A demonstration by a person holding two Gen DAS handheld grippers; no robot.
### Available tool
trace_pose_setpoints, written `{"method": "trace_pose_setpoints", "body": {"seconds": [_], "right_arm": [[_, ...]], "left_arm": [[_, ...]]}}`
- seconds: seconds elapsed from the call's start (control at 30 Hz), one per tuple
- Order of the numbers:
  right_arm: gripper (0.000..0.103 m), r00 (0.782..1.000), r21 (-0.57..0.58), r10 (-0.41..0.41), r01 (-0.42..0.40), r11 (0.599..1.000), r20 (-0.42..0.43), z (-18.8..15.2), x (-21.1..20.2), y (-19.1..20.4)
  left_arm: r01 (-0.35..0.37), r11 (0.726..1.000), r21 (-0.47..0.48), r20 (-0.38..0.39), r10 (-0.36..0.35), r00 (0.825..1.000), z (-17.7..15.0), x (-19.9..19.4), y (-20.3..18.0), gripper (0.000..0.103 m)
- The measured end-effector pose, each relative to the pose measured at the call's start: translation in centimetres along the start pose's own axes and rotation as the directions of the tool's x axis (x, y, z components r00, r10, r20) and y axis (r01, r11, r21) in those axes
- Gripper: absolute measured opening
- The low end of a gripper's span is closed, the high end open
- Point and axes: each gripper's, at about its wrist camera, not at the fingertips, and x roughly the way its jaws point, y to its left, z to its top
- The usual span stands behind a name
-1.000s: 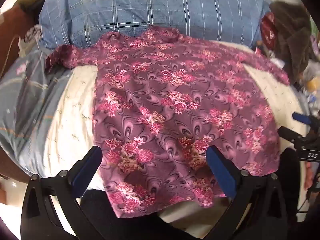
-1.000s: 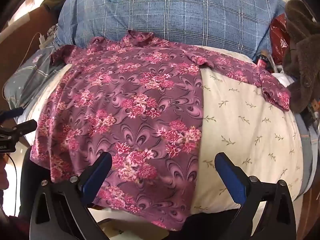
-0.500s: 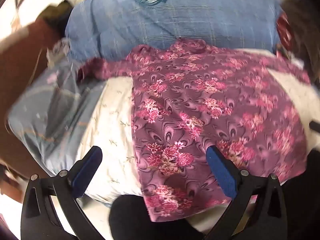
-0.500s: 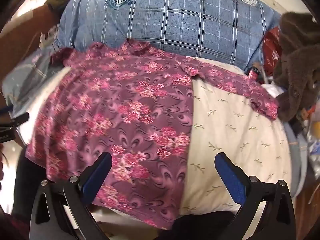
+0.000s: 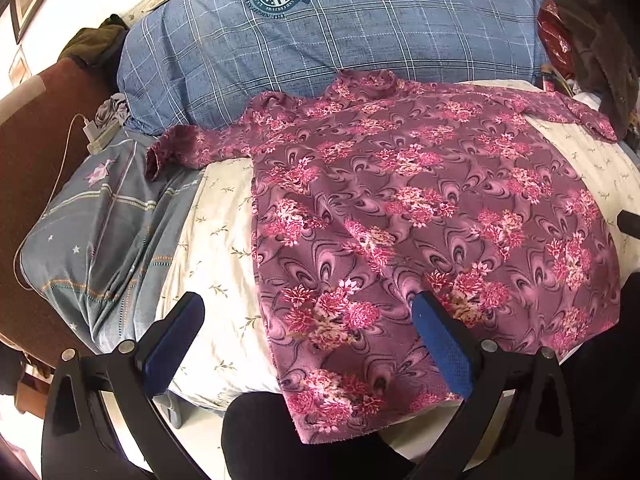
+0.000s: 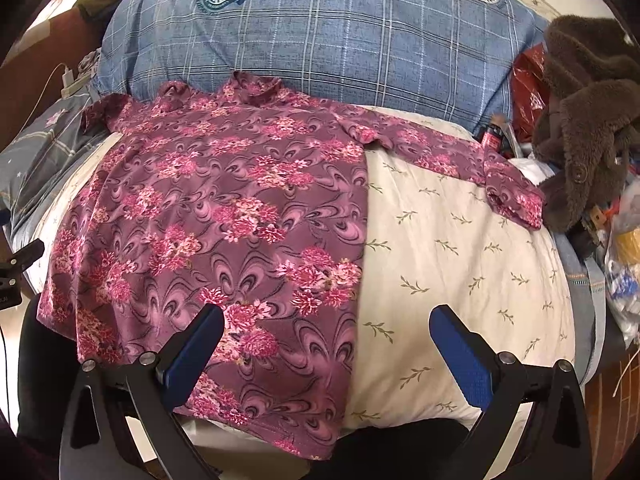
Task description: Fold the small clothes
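A maroon long-sleeved shirt with pink flowers lies flat on a cream leaf-print cushion, collar toward the far side, both sleeves spread out sideways. Its hem hangs over the near edge. My left gripper hovers open above the shirt's lower left edge, holding nothing. Over the shirt's lower right edge my right gripper is open too, with nothing between its blue pads. The left sleeve cuff rests on a grey pillow; the right cuff lies beside a brown furry item.
A large blue plaid pillow sits behind the shirt. A grey patterned pillow lies at left, with a charger and cable nearby. Brown furry fabric, a red bag and assorted clutter crowd the right side.
The left wrist view has swung leftward, so the shirt's left sleeve and the grey pillow show more. The right wrist view shifted slightly. Both grippers stayed open.
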Motion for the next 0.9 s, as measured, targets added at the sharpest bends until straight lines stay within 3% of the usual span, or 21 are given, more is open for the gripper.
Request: {"method": "trace_pose_setpoints", "body": {"seconds": [0.23,0.9], "right_arm": [[0.103,1.0,0.024,-0.022,0.021,0.999,0.013,0.1,-0.3,-0.9],[0.103,0.999,0.088,-0.037,0.036,0.995,0.007,0.1,-0.1,-3.0]], "left_arm": [[-0.034,0.999,0.034,0.008,0.034,0.999,0.2,0.6,-0.4,0.103],[-0.024,1.0,0.017,-0.018,0.024,1.0,1.7,1.1,-0.6,0.103]]}}
